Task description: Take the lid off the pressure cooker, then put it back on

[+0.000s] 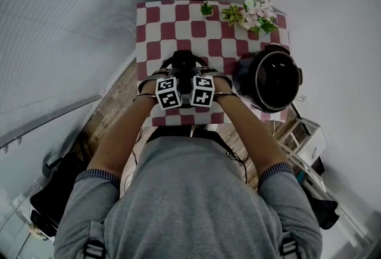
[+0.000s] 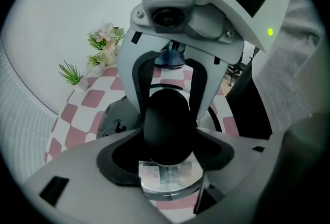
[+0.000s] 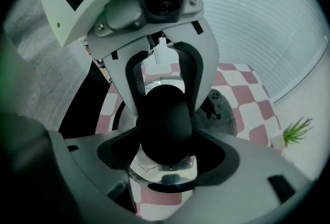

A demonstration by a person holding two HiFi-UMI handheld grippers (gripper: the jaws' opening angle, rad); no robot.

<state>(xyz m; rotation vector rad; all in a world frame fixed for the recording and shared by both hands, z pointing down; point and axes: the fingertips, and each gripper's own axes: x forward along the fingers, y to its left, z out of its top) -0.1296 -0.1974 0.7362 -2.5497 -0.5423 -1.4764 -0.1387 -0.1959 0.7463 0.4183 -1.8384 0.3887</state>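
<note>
- 1 lid, off the pot, in the middle of the table near its near edge. It is well left of the cooker. Can't tell if it rests on the cloth or hangs just above it.
- 1 black knob on top of the lid, with a shiny centre plate under it. The dark grey dome carries a small valve.
- 2 tongs, nose to nose over the lid. The left gripper is clenched on the knob, and the right gripper is clenched on the same knob from the opposite side. The 2 marker cubes sit almost touching.
- 1 cooker, open, with a dark inside. It sits at the table's right edge, close to the near right corner, with next to no margin on that side.
- 1 table, covered by a red-and-white checked cloth.
- 3 small plants in a row along the far edge: a tiny green one, a second green one and a pink-white flower bunch. The bunch is just beyond the cooker.
- Open room: bare cloth left of the lid and beyond it, up to the plants. There is a clear gap between lid and cooker.
- The table's far edge is against the wall. The right side is tight, with white shelving on the floor.
</note>
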